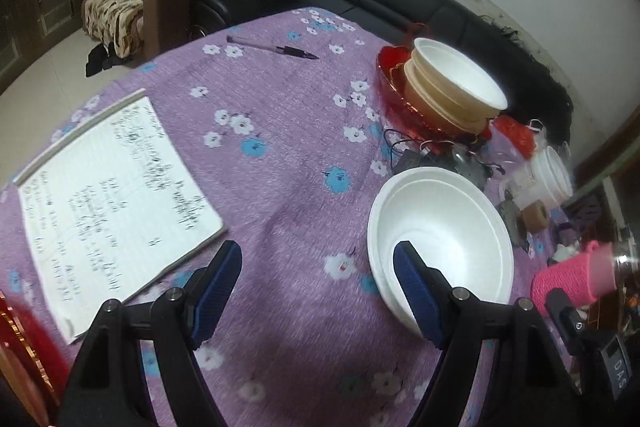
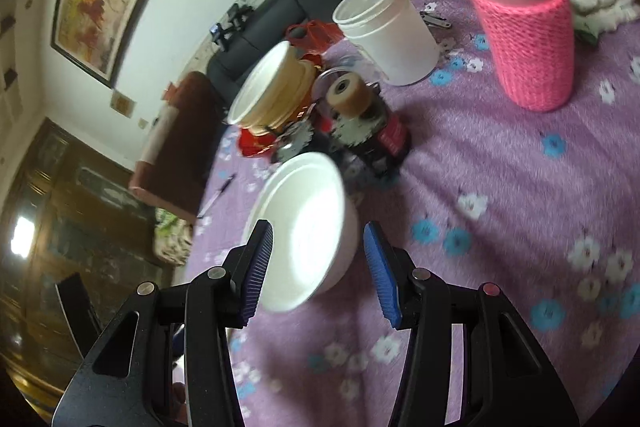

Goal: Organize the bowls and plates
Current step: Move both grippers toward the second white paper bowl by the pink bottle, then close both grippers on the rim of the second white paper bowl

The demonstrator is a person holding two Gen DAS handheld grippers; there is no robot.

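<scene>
A: Purple cloth with white and blue flowers covers the desk (image 1: pixel 280 163). The white bowl (image 1: pixel 440 243) sits on it, right of centre in the left wrist view; a second rim line inside it may be another bowl nested there, I can't say for sure.

B: And the left gripper (image 1: pixel 320 291)?

A: Its jaws are spread wide with nothing between them. Its right finger (image 1: pixel 416 291) overlaps the near rim of the bowl in the picture; whether it touches is unclear. The left finger is over bare cloth near the corner of an open notebook (image 1: pixel 116 203).

B: The right one?

A: The right gripper (image 2: pixel 318 267) is also spread apart, with the same white bowl (image 2: pixel 308 227) just ahead between the two blue pads. The left pad (image 2: pixel 256 267) lies across the bowl's rim in that view, which is blurred, so contact can't be judged. The other pad stands clear of it.

B: Other dishes?

A: Farther back, a stack of cream bowls (image 1: pixel 452 87) with white insides rests on a red dish (image 1: pixel 392 67) near the desk's far edge. Between the stack and the white bowl lie tangled wires and small dark parts.

B: Anything beside them?

A: A white plastic jar (image 2: pixel 384 31), open at the top, a bottle in a pink knitted sleeve (image 2: pixel 524 23), and a pen (image 1: pixel 272 47) beyond the notebook
</scene>
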